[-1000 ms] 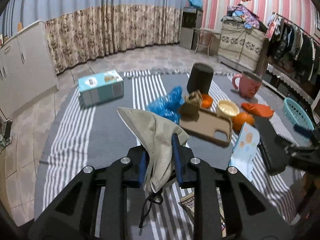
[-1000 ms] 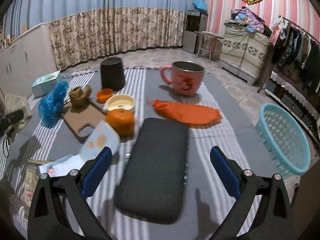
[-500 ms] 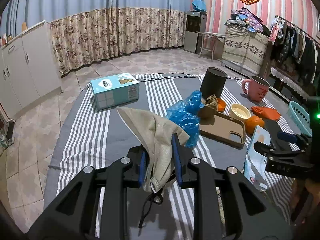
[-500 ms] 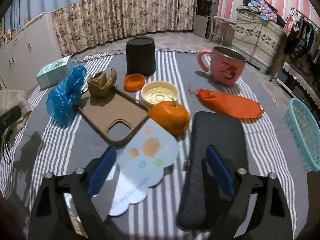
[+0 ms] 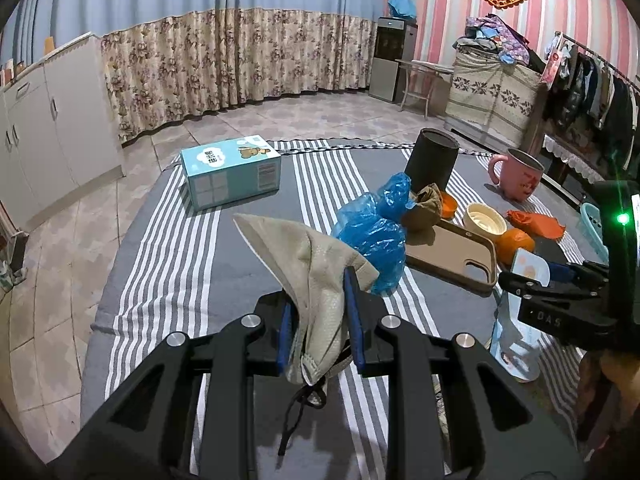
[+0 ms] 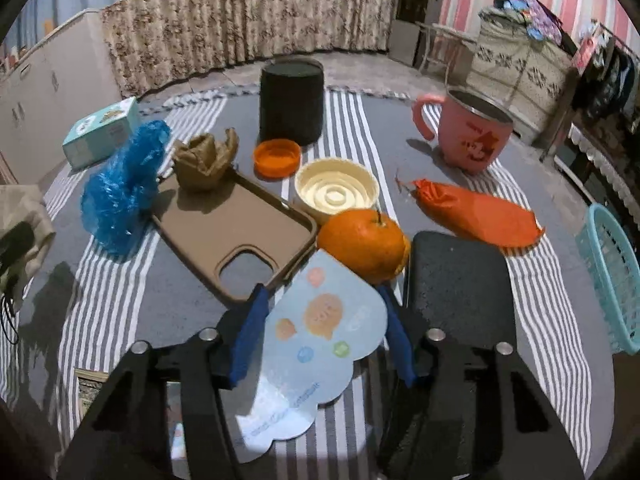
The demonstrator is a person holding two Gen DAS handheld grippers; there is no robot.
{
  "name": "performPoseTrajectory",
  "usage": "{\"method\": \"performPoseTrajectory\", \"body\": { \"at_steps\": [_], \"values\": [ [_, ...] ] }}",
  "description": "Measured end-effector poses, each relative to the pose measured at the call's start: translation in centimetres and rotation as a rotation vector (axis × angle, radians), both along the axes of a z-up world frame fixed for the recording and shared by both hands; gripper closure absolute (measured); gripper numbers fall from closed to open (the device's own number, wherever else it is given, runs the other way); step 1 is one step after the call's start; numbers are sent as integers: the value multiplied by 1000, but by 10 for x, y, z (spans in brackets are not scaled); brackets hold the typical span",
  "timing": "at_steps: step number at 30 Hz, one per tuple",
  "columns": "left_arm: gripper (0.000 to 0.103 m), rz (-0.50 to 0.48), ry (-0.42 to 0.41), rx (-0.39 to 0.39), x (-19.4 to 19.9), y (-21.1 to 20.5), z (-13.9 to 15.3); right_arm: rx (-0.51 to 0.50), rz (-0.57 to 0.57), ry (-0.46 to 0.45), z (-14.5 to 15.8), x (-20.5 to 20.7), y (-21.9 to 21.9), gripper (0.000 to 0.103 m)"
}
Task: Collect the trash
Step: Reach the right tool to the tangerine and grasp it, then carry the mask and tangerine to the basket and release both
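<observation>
Above the striped cloth, right claw (image 6: 322, 332) tilts down, closing around a light-blue packet (image 6: 316, 344).

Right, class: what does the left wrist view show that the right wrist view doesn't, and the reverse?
Only the left wrist view: the left tongs clamped on a beige mask.
Only the right wrist view: the right tongs closing around a pale blue packet, pads not clearly pressing it yet.
Both: the blue bag, phone case, orange and pink mug.
</observation>
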State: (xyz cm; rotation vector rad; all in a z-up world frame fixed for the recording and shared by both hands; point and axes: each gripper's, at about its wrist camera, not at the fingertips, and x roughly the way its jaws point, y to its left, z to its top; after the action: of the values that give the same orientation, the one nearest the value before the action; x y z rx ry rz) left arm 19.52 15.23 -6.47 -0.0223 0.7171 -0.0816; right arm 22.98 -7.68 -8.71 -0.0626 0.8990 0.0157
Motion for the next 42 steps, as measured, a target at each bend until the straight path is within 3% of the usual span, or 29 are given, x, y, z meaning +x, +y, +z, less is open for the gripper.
{"method": "performPoseTrajectory", "body": {
  "at_steps": [1,3,6,11,18,30,42],
  "values": [
    [81,1,-1,2,0,0,1,11,2,-12,3,-2,-2,60],
    [81,2,-2,1,0,-1,2,23,-2,-30,7,-5,-7,85],
    [81,-2,-7,4,-1,-2,4,85,12,-40,16,-8,-21,90],
    [81,-13,-8,5,-2,-12,9,126,15,-53,19,-12,-43,93],
    [81,-44,-20,12,-6,-35,19,201,-29,-150,48,-21,-91,98],
    [81,-144,-46,-36,-2,-111,41,206,-159,-308,98,-49,-217,99],
    [81,-236,-35,-19,7,-197,41,265,-235,-322,80,-62,-295,103]
  ]
}}
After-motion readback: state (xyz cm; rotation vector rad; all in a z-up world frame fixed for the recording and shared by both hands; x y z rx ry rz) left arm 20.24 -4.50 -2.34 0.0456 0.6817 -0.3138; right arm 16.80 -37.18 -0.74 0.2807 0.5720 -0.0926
